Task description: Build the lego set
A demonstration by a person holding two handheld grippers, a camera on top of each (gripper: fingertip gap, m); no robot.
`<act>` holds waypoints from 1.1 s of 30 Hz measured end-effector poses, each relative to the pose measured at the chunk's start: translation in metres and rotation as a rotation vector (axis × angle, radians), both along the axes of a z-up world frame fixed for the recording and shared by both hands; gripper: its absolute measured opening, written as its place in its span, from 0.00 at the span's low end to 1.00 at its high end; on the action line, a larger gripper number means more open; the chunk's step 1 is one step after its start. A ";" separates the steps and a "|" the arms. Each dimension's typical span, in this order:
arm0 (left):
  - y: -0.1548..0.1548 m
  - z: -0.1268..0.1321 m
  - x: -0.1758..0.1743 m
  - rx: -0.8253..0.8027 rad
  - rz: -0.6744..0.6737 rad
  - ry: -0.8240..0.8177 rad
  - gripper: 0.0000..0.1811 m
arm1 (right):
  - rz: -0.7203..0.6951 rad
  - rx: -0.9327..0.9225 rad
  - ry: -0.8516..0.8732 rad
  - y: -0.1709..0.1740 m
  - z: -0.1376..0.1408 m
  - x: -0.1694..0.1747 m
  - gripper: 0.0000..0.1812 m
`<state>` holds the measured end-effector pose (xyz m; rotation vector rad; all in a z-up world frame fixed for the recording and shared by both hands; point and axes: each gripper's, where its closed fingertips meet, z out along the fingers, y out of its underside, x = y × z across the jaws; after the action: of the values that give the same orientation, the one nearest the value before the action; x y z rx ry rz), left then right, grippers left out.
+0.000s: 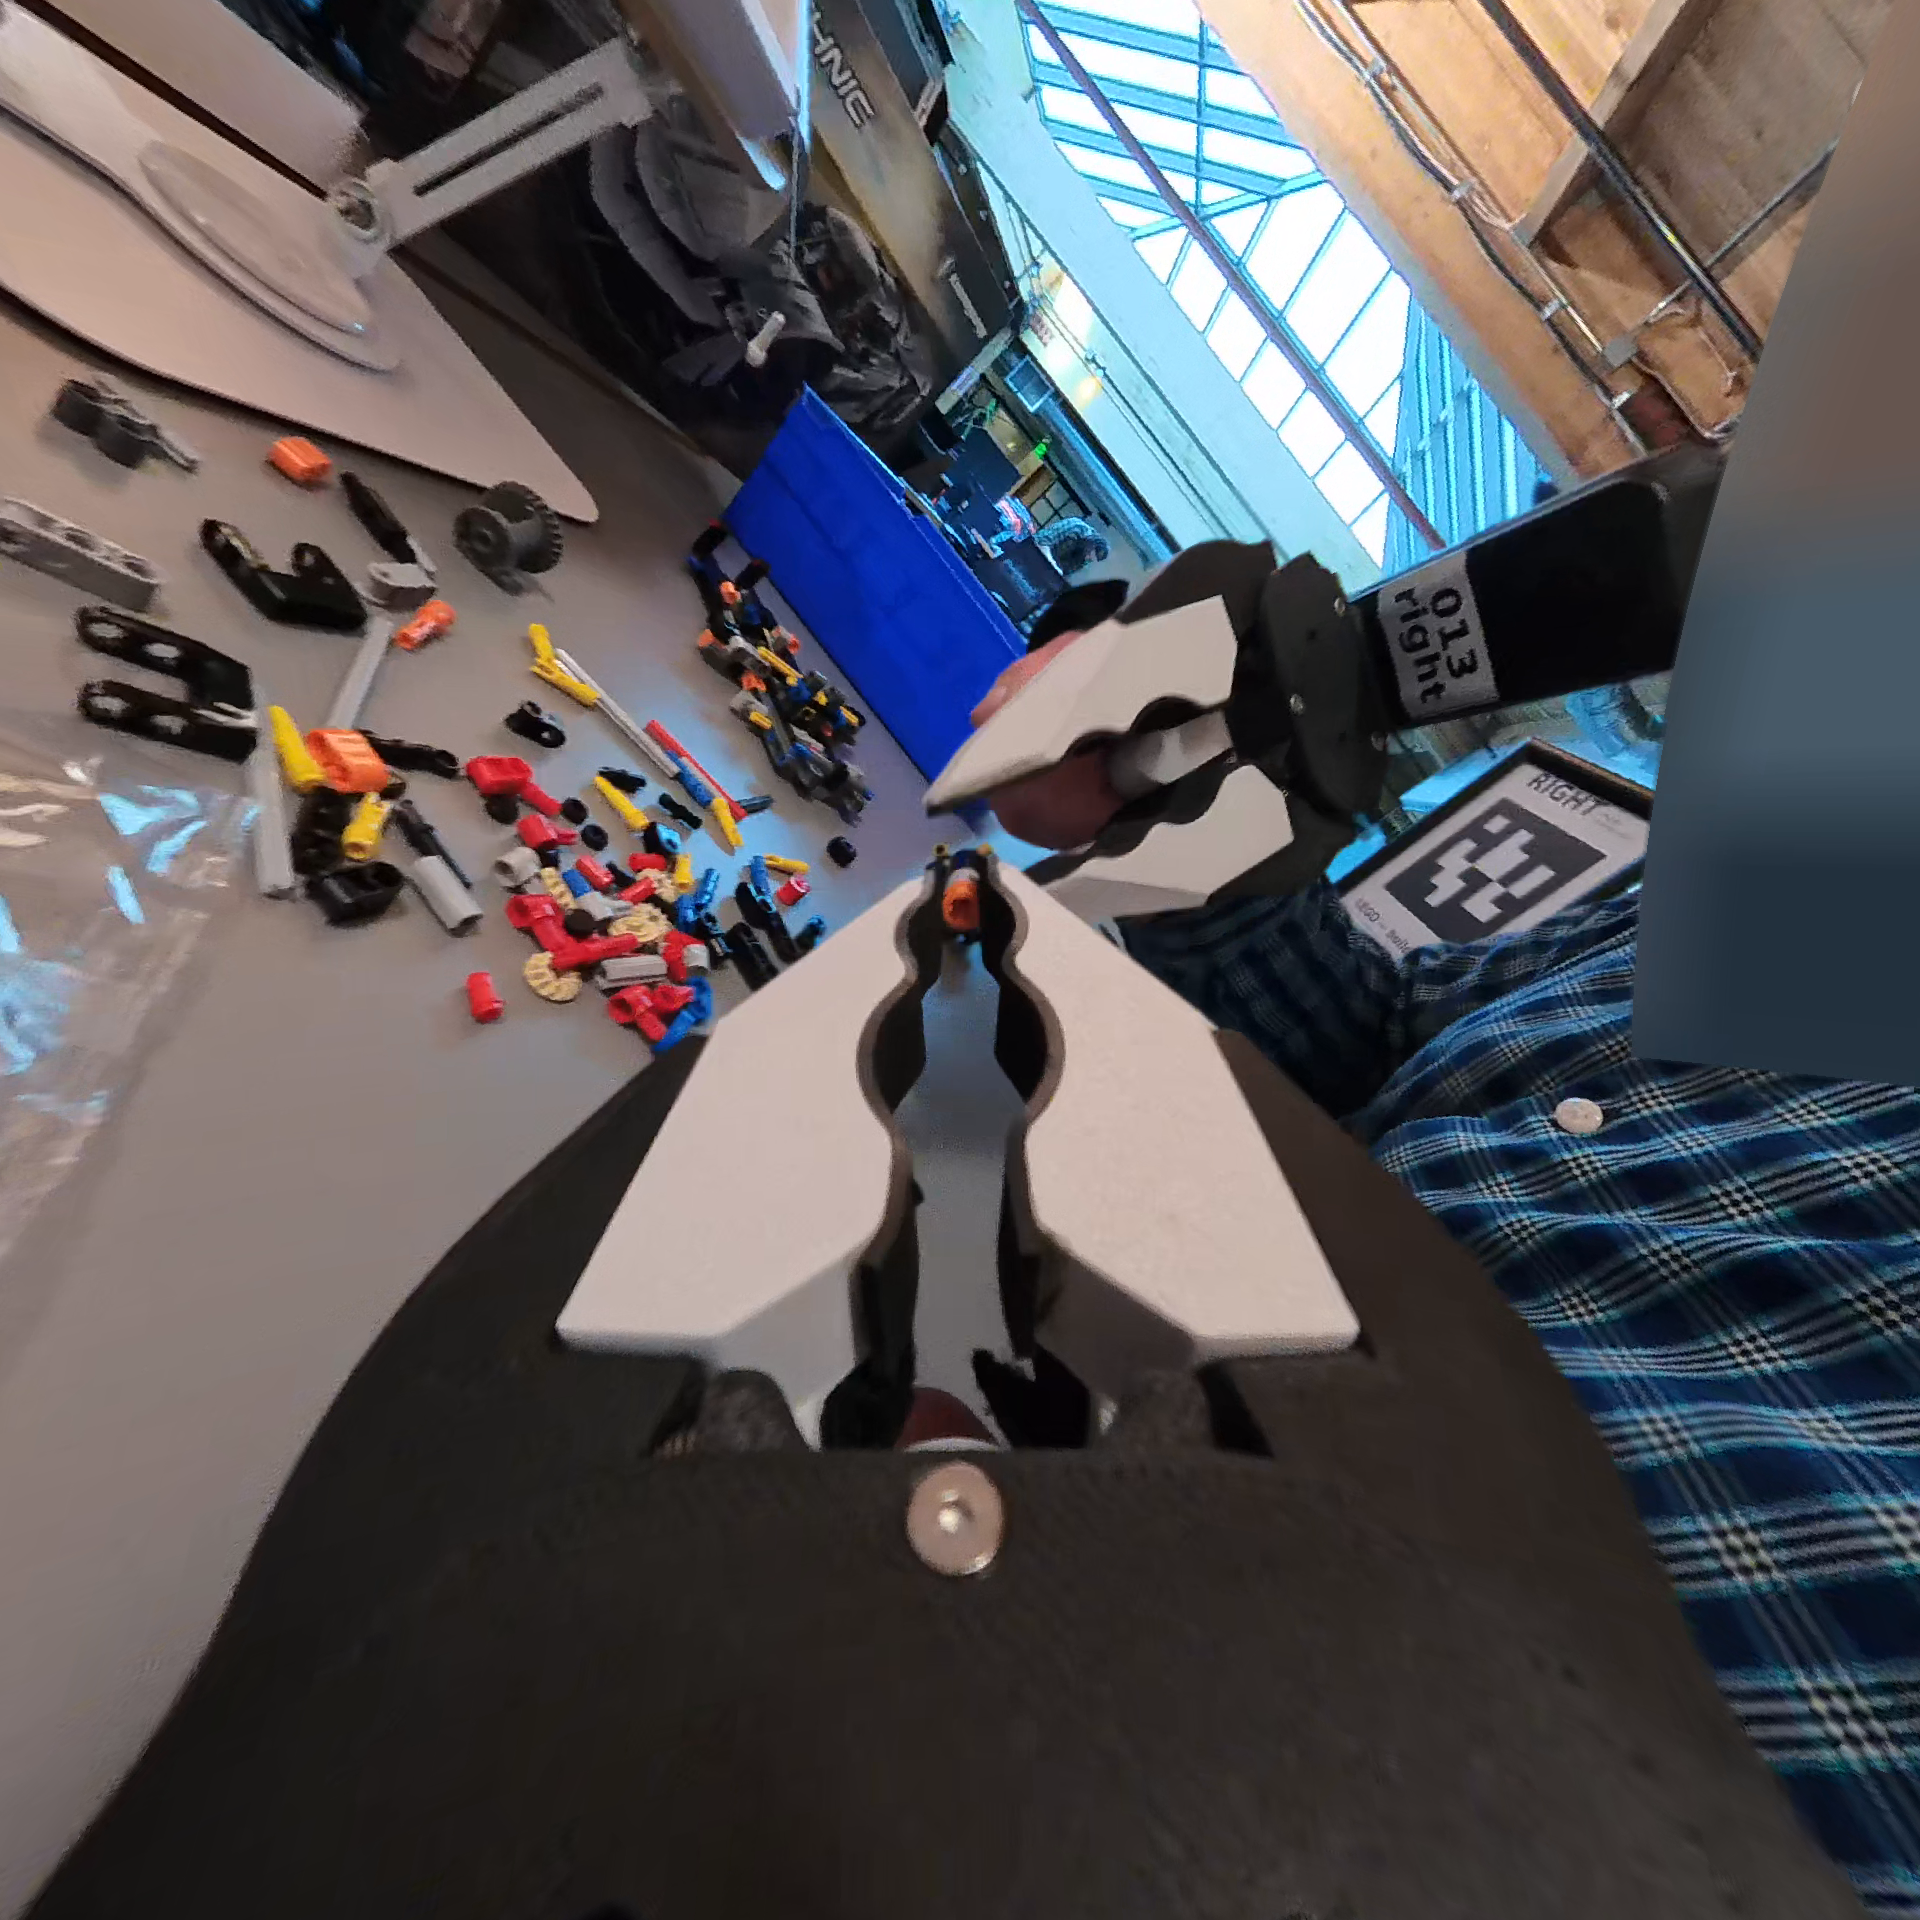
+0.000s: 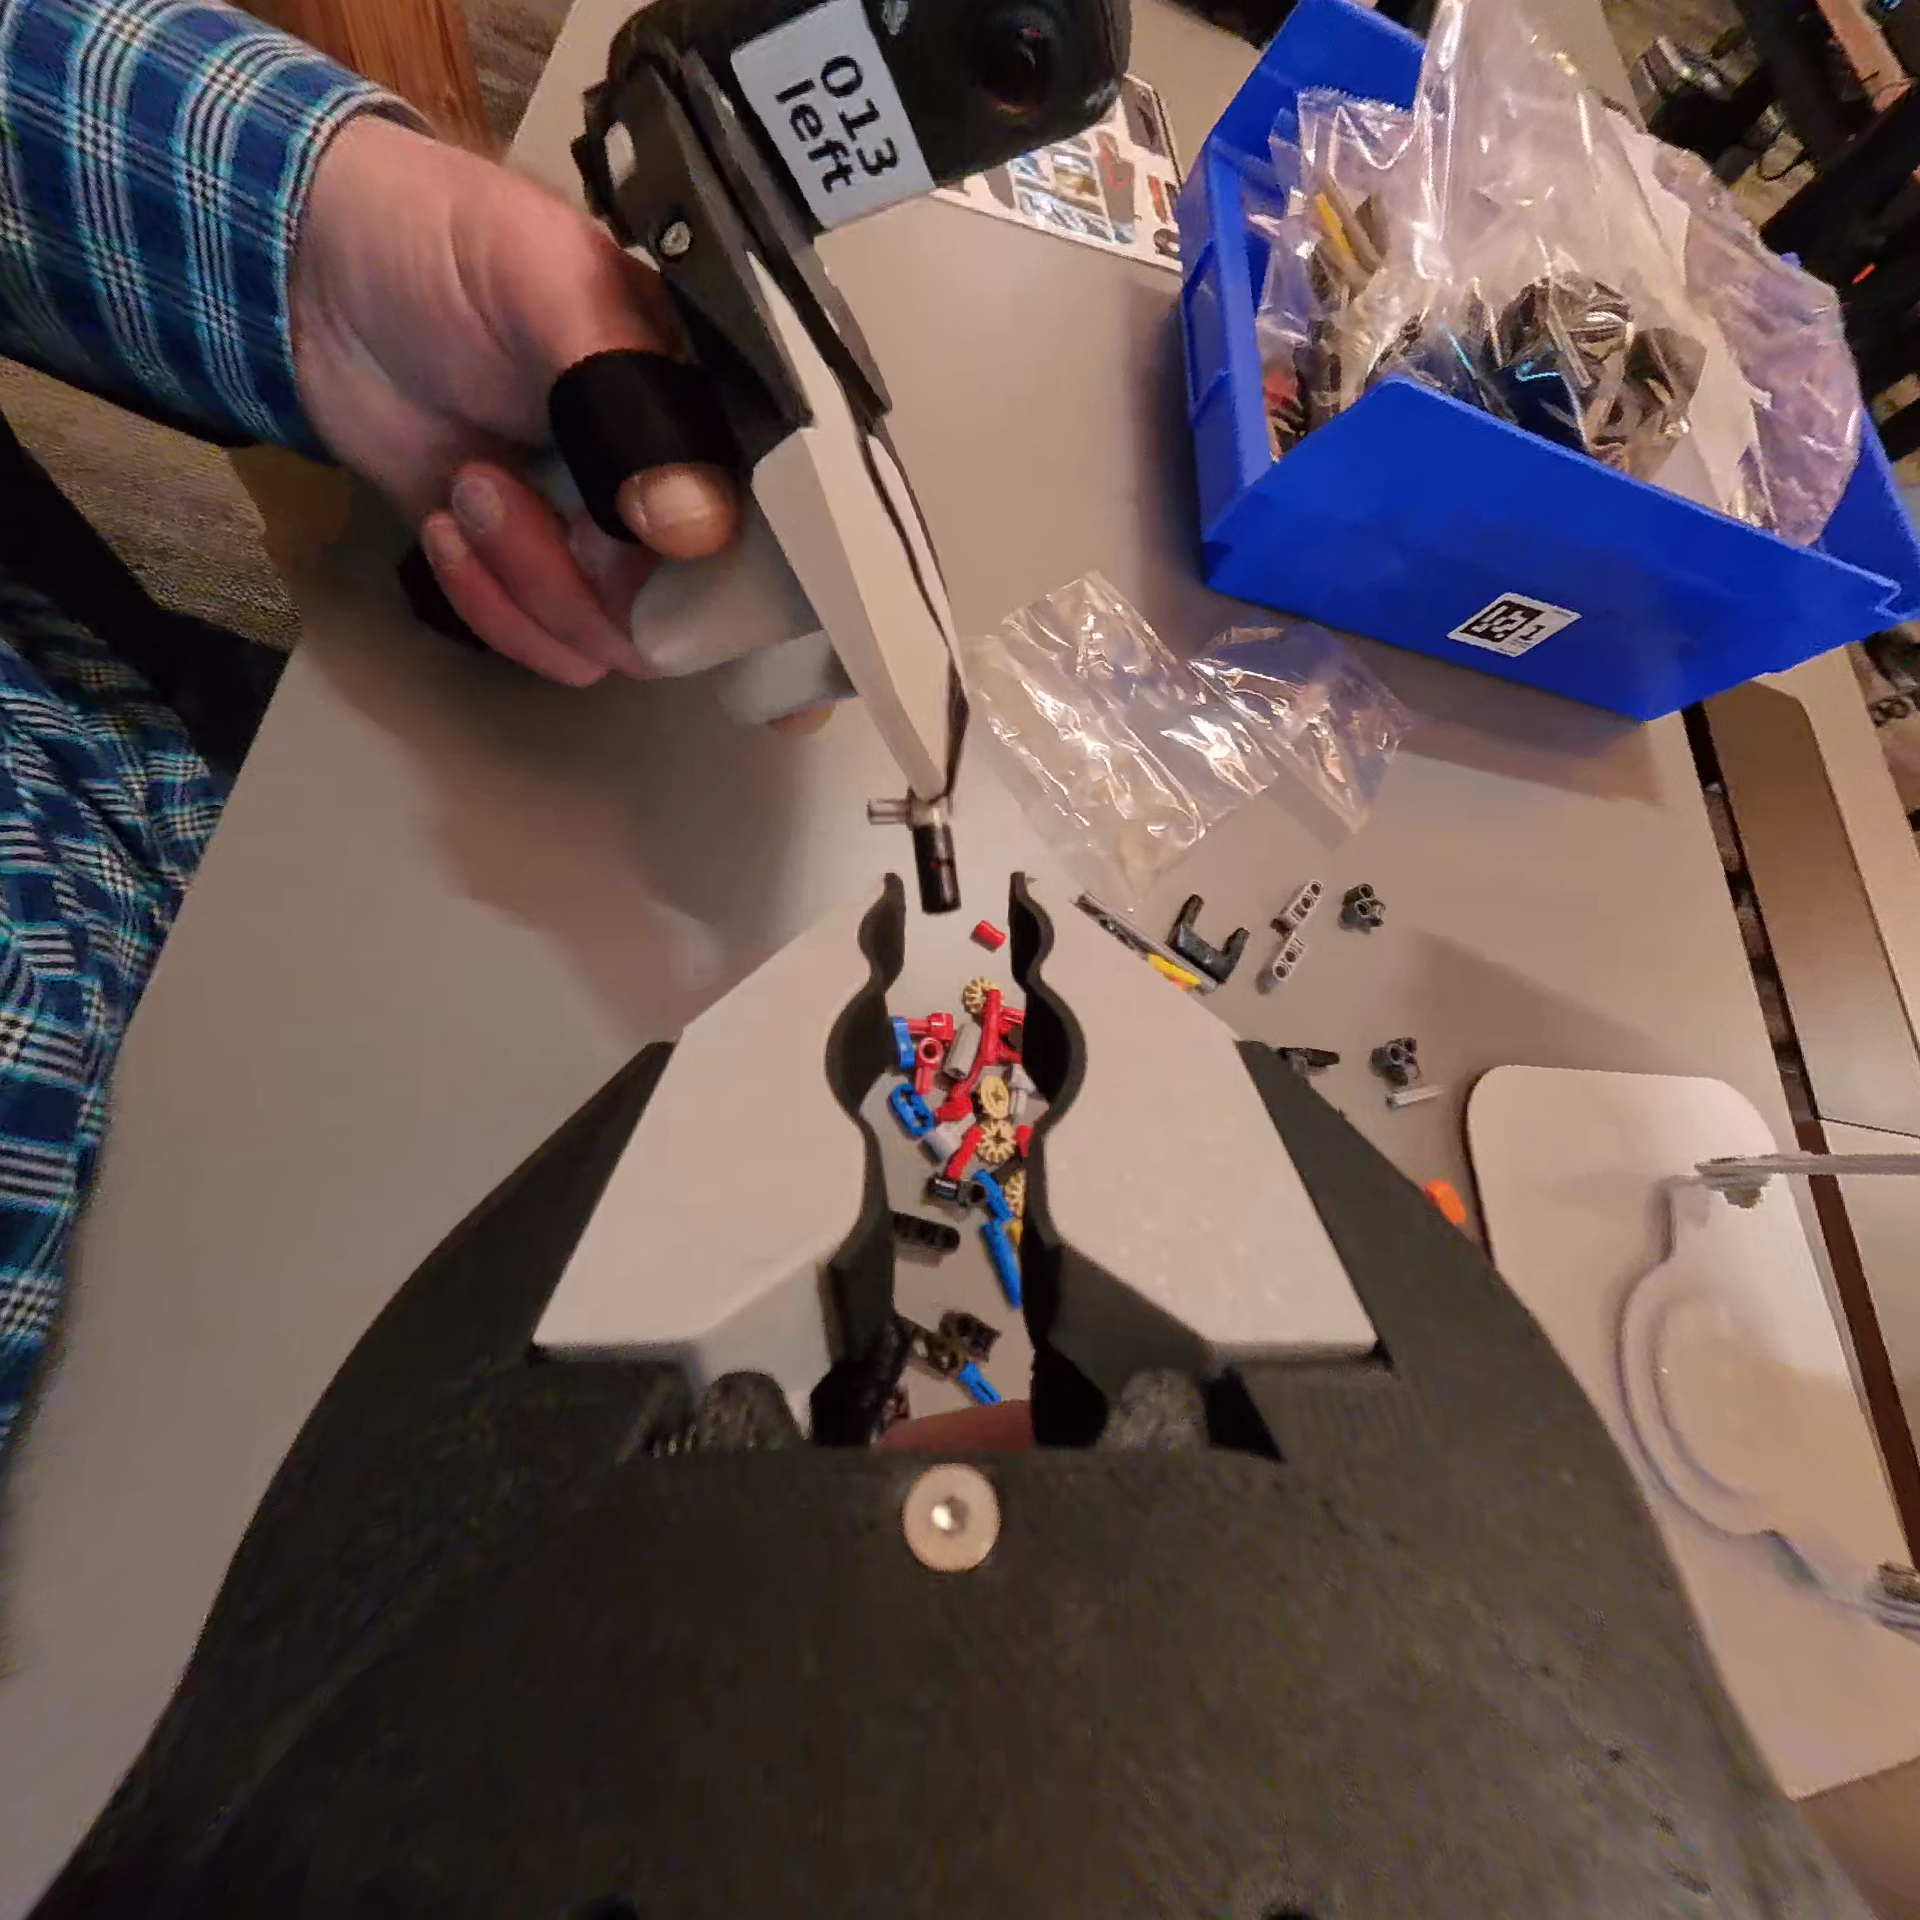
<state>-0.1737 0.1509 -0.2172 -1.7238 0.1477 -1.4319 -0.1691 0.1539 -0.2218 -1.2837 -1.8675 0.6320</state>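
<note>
My left gripper (image 1: pixel 961 894) is shut on a small lego assembly (image 1: pixel 958 902), orange and black at its tips. In the right wrist view the left gripper (image 2: pixel 928 795) points down, and the assembly (image 2: pixel 938 873) hangs from it as a black cylinder with a grey pin at its top. My right gripper (image 2: pixel 956 894) is open and empty, with its fingertips on either side of the assembly's lower end and not touching it. It also shows in the left wrist view (image 1: pixel 997 831). A pile of loose lego pieces (image 1: pixel 623 883) lies on the grey table (image 1: pixel 312 1143).
A blue bin (image 2: pixel 1507 520) holds plastic bags of pieces at the far right. An empty clear bag (image 2: pixel 1164 727) lies beside it. Larger black and grey pieces (image 1: pixel 270 582) are spread on the table. A white stand base (image 2: pixel 1662 1351) sits to the right. A plaid sleeve (image 1: pixel 1662 1247) is close by. Only a small space, under 4 cm, lies between the two pairs of fingers.
</note>
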 end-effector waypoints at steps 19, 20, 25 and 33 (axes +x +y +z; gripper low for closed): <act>-0.006 0.022 0.027 0.260 0.022 0.197 0.11 | -0.128 -0.062 0.059 -0.016 0.003 0.040 0.03; -0.008 0.022 0.030 0.292 0.017 0.234 0.11 | -0.136 -0.068 0.059 -0.015 0.003 0.043 0.03; -0.013 0.020 0.047 0.393 -0.018 0.386 0.15 | -0.177 -0.087 0.063 -0.013 0.005 0.056 0.03; -0.015 0.009 0.069 0.507 -0.061 0.583 0.15 | -0.200 -0.135 0.073 -0.016 0.005 0.068 0.03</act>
<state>-0.1050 0.1356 -0.2077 -1.6539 0.8097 -0.7940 -0.1007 0.1381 -0.2169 -1.4931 -1.6352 0.6973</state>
